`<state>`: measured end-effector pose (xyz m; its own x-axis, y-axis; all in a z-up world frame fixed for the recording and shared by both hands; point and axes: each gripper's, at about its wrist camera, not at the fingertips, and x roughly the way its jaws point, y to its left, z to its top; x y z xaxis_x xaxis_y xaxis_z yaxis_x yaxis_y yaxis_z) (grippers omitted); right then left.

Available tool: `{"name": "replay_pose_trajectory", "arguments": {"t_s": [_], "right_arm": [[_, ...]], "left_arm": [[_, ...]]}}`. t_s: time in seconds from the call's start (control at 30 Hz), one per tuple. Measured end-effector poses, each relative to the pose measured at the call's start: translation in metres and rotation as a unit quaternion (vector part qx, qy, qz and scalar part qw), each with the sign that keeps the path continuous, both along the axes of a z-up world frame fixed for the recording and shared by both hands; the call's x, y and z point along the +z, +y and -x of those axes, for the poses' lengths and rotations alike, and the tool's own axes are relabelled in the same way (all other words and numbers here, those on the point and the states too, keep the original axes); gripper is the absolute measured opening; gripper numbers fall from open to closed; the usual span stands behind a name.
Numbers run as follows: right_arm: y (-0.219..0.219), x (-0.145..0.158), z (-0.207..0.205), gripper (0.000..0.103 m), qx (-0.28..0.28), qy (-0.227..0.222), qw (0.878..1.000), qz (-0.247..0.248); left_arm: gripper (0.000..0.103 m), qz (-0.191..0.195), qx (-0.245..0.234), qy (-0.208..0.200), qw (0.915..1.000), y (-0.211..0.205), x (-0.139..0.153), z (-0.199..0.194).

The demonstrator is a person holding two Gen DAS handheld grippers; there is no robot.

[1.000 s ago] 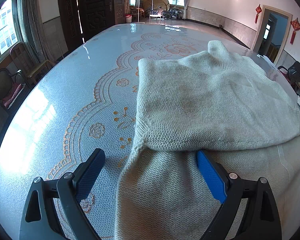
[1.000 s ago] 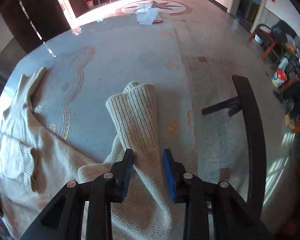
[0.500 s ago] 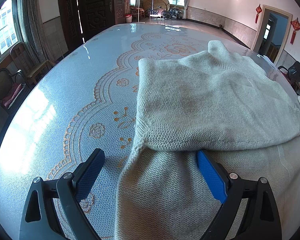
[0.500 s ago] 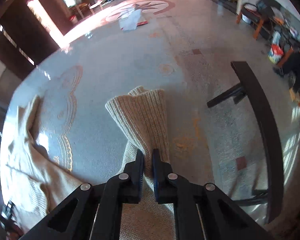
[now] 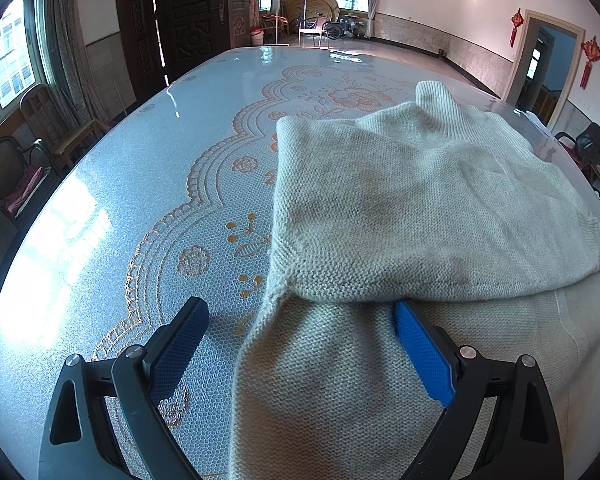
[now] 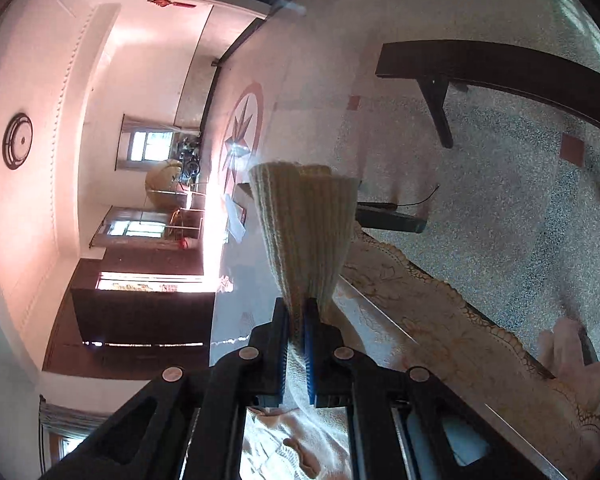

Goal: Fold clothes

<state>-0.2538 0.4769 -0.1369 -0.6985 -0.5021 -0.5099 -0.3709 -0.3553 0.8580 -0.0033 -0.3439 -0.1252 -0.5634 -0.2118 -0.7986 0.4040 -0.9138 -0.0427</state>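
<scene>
A cream knitted sweater (image 5: 400, 208) lies on the table, one sleeve folded across its body. My left gripper (image 5: 300, 344) hovers open over the sweater's lower left edge, one blue pad over the cloth and the other over the bare table. In the right wrist view the picture is rolled on its side. My right gripper (image 6: 299, 322) is shut on the other sleeve just behind its ribbed cuff (image 6: 306, 216), which stands lifted off the table beyond the fingertips. More of the sweater (image 6: 300, 448) shows below the jaws.
The table (image 5: 140, 184) wears a pale blue cover with an orange lace pattern under clear plastic. Its edge with the lace trim (image 6: 440, 320) runs across the right wrist view. Dark chairs (image 5: 16, 176) stand at the left, a curved dark chair back (image 6: 500, 68) beside the table.
My right gripper closed on the sleeve at the cuff, lifted it off the table and rolled strongly onto its side. The left gripper and the folded part of the sweater have not moved.
</scene>
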Motion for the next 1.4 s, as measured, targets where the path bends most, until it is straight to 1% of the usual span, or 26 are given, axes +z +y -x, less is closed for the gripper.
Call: {"name": "replay_pose_trajectory", "arguments": {"t_s": [0.07,0.17,0.2,0.27,0.33,0.43,0.53,0.6,0.7,0.73,0.83,0.9,0.93,0.97,1.0,1.03,1.07,1.1,1.13,1.17,1.2,1.23,1.27,1.3,1.33,1.4], "right_arm": [[0.008,0.009,-0.006,0.006,-0.009,0.007,1.000,0.003],[0.002,0.025,-0.016,0.005,-0.012,0.022,1.000,0.014],[-0.004,0.033,-0.020,0.005,-0.008,0.032,0.999,0.019],[-0.032,0.055,-0.022,0.005,0.019,0.063,0.998,0.021],[-0.075,0.080,-0.019,0.005,0.059,0.093,0.994,0.012],[-0.156,0.116,-0.010,0.005,0.127,0.139,0.982,0.004],[-0.257,0.142,-0.001,0.005,0.209,0.181,0.961,-0.024],[-0.331,0.147,0.003,0.005,0.269,0.194,0.943,-0.030],[-0.443,0.129,-0.001,0.005,0.350,0.198,0.914,-0.060],[-0.479,0.118,-0.004,0.005,0.375,0.195,0.903,-0.073],[-0.573,0.063,-0.022,0.005,0.445,0.159,0.875,-0.107],[-0.618,0.019,-0.038,0.005,0.485,0.123,0.857,-0.120],[-0.637,-0.003,-0.046,0.005,0.507,0.104,0.846,-0.130],[-0.653,-0.024,-0.054,0.005,0.530,0.085,0.832,-0.142],[-0.662,-0.042,-0.059,0.008,0.544,0.069,0.822,-0.151],[-0.665,-0.056,-0.062,0.009,0.550,0.056,0.818,-0.160],[-0.667,-0.069,-0.065,0.015,0.557,0.042,0.813,-0.168],[-0.663,-0.078,-0.067,0.018,0.558,0.033,0.812,-0.168],[-0.652,-0.078,-0.068,0.020,0.552,0.033,0.818,-0.158],[-0.637,-0.072,-0.069,0.024,0.542,0.044,0.826,-0.145],[-0.618,-0.062,-0.070,0.025,0.529,0.065,0.835,-0.137],[-0.597,-0.052,-0.072,0.025,0.514,0.086,0.841,-0.142],[-0.575,-0.042,-0.075,0.026,0.500,0.103,0.846,-0.158],[-0.553,-0.034,-0.078,0.027,0.484,0.112,0.847,-0.186],[-0.532,-0.029,-0.080,0.027,0.468,0.113,0.847,-0.226],[-0.493,-0.031,-0.083,0.028,0.443,0.098,0.839,-0.300]], "left_arm": [[0.095,0.000,0.000,0.000,1.0000,0.000,0.000,0.000],[0.095,0.000,0.000,0.000,1.0000,0.000,0.000,0.000],[0.095,0.000,0.000,0.000,1.0000,0.000,0.000,0.000],[0.095,0.000,0.000,0.000,1.0000,0.000,0.001,0.000],[0.095,0.000,0.000,0.000,1.0000,0.000,0.001,0.000],[0.095,-0.002,0.000,0.001,1.0000,0.000,0.001,-0.001],[0.095,-0.004,-0.001,0.003,1.0000,0.000,0.002,-0.002],[0.095,-0.007,-0.001,0.005,1.0000,-0.001,0.002,-0.002],[0.095,-0.017,-0.001,0.013,0.9998,-0.004,0.003,-0.005],[0.095,-0.024,-0.001,0.019,0.9995,-0.006,0.004,-0.007],[0.096,-0.050,0.000,0.039,0.9980,-0.012,0.006,-0.013],[0.095,-0.066,0.000,0.052,0.9965,-0.017,0.007,-0.016],[0.095,-0.073,0.000,0.057,0.9957,-0.018,0.007,-0.017],[0.096,-0.079,0.000,0.062,0.9949,-0.020,0.007,-0.019],[0.096,-0.086,-0.001,0.066,0.9941,-0.021,0.007,-0.021],[0.096,-0.092,-0.001,0.071,0.9932,-0.023,0.008,-0.022],[0.096,-0.099,-0.002,0.076,0.9923,-0.024,0.008,-0.024],[0.096,-0.106,-0.004,0.079,0.9911,-0.026,0.008,-0.026],[0.096,-0.118,-0.003,0.080,0.9898,-0.029,0.009,-0.029],[0.096,-0.130,-0.002,0.080,0.9883,-0.032,0.010,-0.031],[0.096,-0.151,0.007,0.082,0.9851,-0.038,0.010,-0.034],[0.096,-0.173,0.018,0.085,0.9810,-0.044,0.011,-0.037],[0.096,-0.193,0.040,0.090,0.9763,-0.051,0.011,-0.040],[0.096,-0.211,0.064,0.095,0.9708,-0.058,0.011,-0.043],[0.096,-0.221,0.080,0.102,0.9667,-0.061,0.012,-0.043],[0.096,-0.236,0.110,0.116,0.9585,-0.065,0.013,-0.042]]}}
